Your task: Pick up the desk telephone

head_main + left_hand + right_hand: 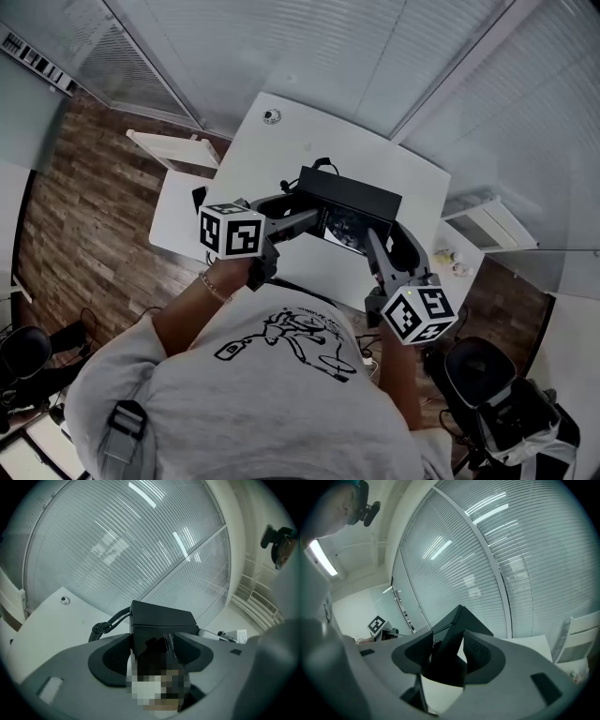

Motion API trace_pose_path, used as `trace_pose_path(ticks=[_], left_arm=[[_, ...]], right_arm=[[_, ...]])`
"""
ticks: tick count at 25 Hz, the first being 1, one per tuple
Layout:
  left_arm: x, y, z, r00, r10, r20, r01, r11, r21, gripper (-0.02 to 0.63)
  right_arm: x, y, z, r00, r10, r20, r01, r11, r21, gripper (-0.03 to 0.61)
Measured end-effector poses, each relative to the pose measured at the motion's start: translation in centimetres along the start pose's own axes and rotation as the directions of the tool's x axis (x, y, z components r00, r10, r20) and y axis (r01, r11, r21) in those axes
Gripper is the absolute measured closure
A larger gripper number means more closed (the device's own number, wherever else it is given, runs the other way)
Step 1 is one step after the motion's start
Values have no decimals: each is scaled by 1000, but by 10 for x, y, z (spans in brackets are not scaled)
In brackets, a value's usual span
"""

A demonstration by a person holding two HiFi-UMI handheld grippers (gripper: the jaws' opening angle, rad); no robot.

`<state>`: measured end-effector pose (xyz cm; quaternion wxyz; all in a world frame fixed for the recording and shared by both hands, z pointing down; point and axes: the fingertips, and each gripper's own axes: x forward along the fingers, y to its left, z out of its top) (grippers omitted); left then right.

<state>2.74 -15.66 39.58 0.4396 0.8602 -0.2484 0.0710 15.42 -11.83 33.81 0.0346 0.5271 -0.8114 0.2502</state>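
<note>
Wood-plank floor (84, 206) far left in the head view, then the white counter (281, 159), smooth and matte with rounded corners and a small round metal fitting (272, 116) near its far edge.

Left gripper (302, 214): grey moulded plastic, with its marker cube (232, 230) riding just above the person's wrist. In the left gripper view its jaws are narrow and clamped on the near edge of the desk telephone (159, 618) — a black, boxy, flat-topped body with a glossy front panel wedged between the dark concave pads (110, 660). A coiled black cord (101, 627) leaves the telephone's left side and hangs towards the counter.

The desk telephone sits centre frame over the counter, held between both grippers. Can't tell whether its base is clear of the surface.

Right gripper (378, 246): same grey shell, marker cube (420, 314) at lower right. In the right gripper view its jaws are closed on the telephone's other end — the body is tilted there, one sharp corner pointing up, with textured pad faces pressed against both sides.

Behind it all are ribbed slatted blinds (375, 56) on glass walls. A black office chair (478, 375) sits at bottom right.
</note>
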Motion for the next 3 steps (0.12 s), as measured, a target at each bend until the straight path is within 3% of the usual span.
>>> trace_pose_path(ticks=[3], left_arm=[[-1,-1,1,1000,-5,2,5,1000,0,331]], right_arm=[[-1,0,1,1000,-4,6,4,1000,8,385]])
